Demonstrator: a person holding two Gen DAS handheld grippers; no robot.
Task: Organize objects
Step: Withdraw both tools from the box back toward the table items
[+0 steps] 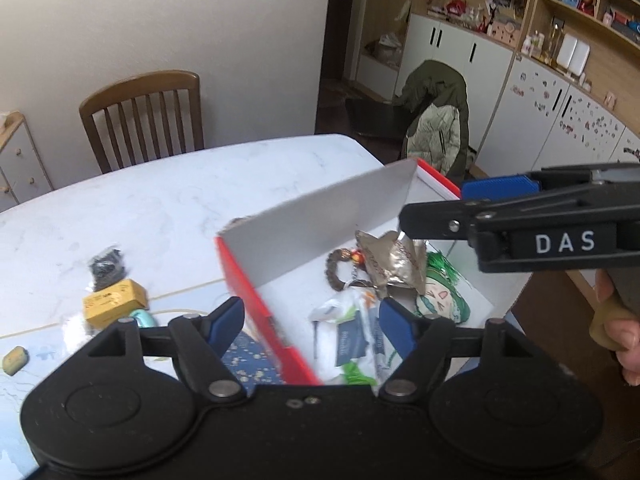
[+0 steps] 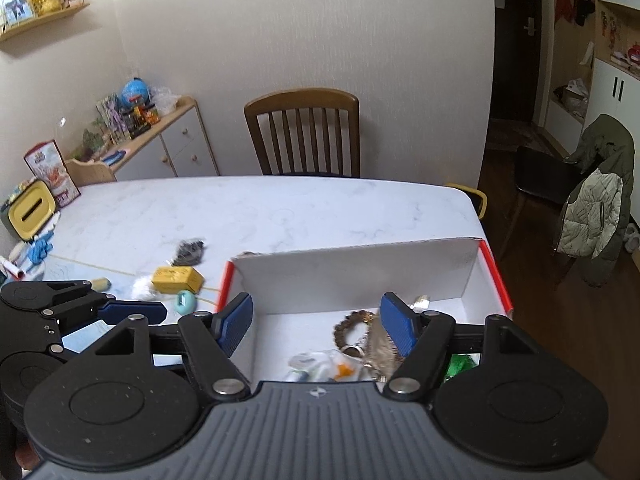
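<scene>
A red box (image 2: 494, 276) with a white inside (image 1: 320, 216) stands at the table's right end. In it lie a bead bracelet (image 1: 338, 270), a crumpled foil packet (image 1: 384, 264), a green-haired cartoon figure (image 1: 440, 296) and white plastic packets (image 1: 348, 320). My left gripper (image 1: 312, 326) is open, straddling the box's near left wall with nothing held. My right gripper (image 2: 316, 324) is open above the box, and the foil packet (image 2: 380, 344) lies just under its right finger. Each gripper shows in the other's view: right gripper (image 1: 434, 206), left gripper (image 2: 120, 320).
Left of the box on the white table (image 2: 280, 212) lie a yellow carton (image 1: 114, 300), a black item in a clear bag (image 1: 106, 266), a teal egg shape (image 2: 186, 302), a yellowish eraser (image 1: 16, 359) and white tissue (image 2: 142, 289). A wooden chair (image 2: 308, 136) stands behind the table.
</scene>
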